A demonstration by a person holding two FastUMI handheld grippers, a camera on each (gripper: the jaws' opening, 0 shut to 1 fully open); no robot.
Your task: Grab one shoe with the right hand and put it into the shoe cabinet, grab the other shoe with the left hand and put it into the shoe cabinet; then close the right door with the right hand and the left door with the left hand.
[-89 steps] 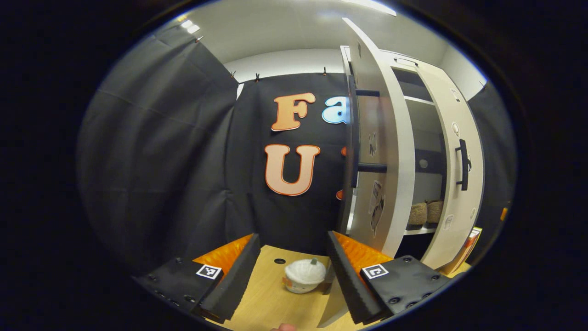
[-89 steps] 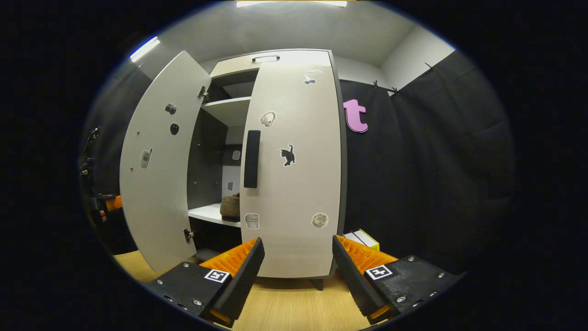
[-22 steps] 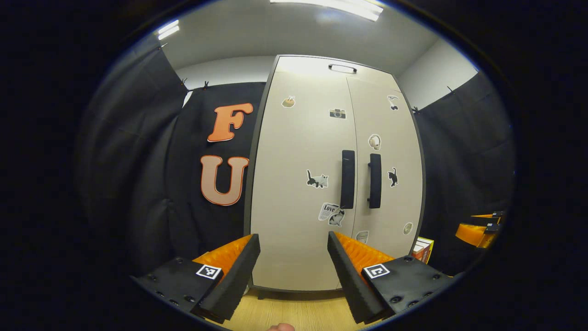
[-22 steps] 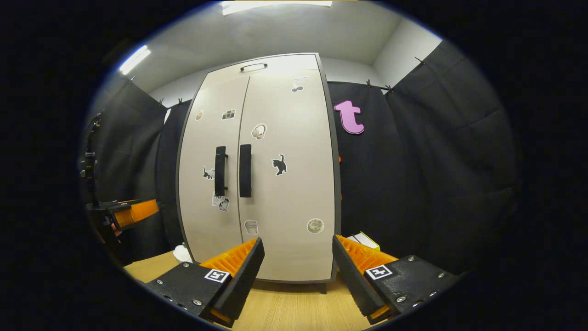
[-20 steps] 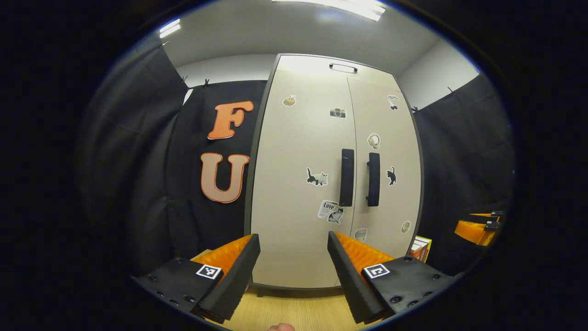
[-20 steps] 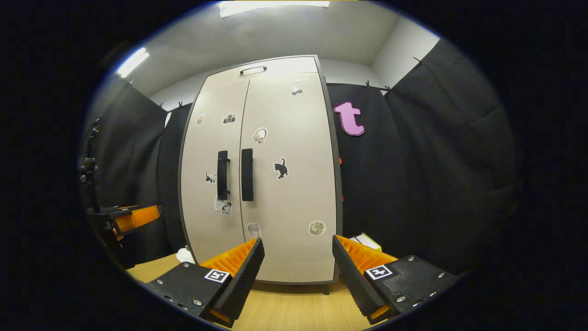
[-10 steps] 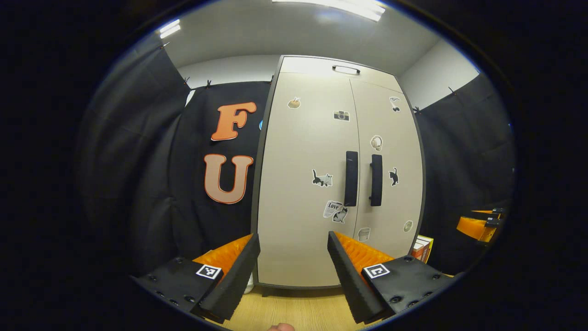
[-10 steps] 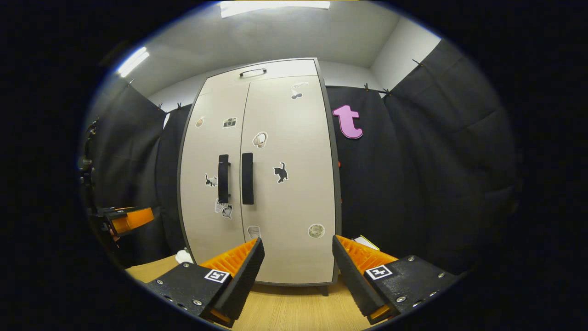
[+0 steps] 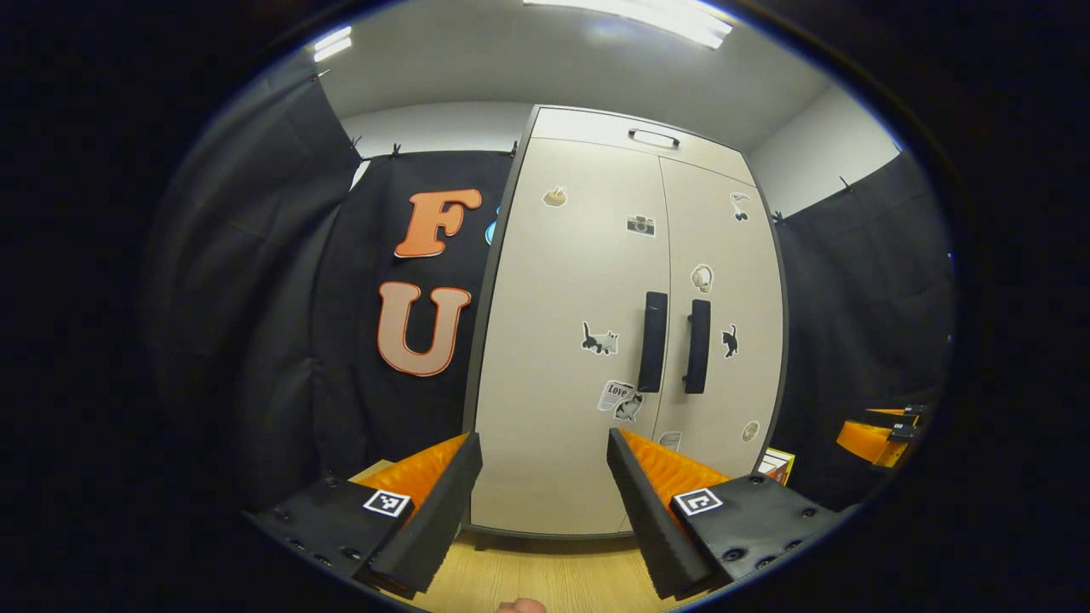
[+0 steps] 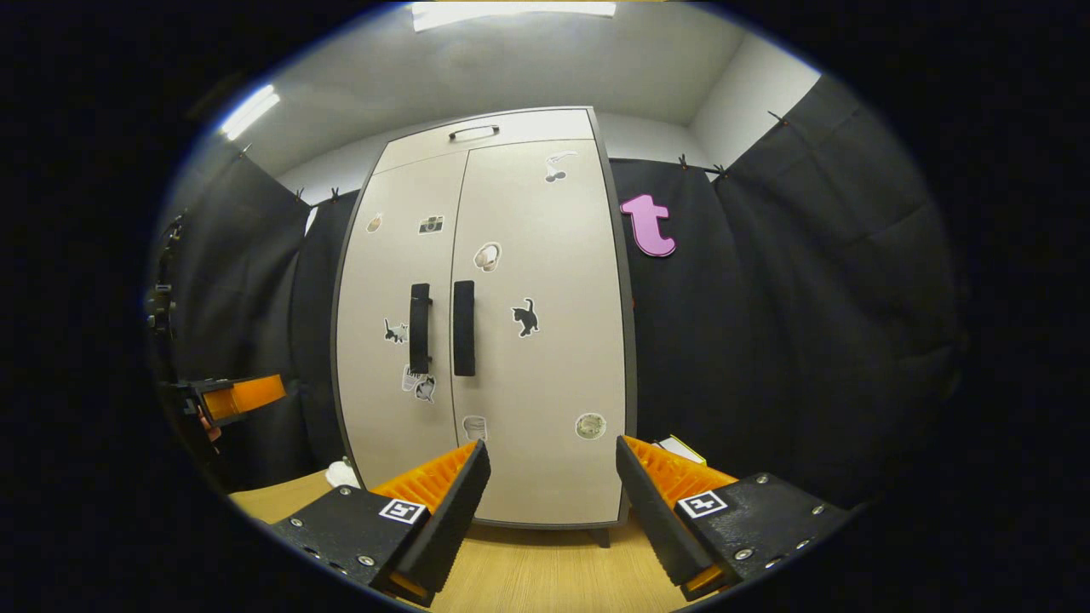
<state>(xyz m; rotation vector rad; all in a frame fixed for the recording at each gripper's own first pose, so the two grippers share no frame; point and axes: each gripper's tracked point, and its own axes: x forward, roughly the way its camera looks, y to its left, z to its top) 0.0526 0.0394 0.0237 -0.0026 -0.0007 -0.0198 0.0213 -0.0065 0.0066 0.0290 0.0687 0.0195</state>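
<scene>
Both doors of the shoe cabinet [image 10: 481,340] at my twelve o'clock look flush. My left gripper [image 9: 541,502] and right gripper [image 10: 552,502] hang apart, empty; I'd withdraw straight, clear of the handles [image 10: 462,328].

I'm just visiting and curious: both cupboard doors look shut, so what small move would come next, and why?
Probably just draw both grippers back and stop. The shoe cabinet has its left door and right door flush, handles side by side. The left gripper and right gripper are open, holding nothing.
</scene>
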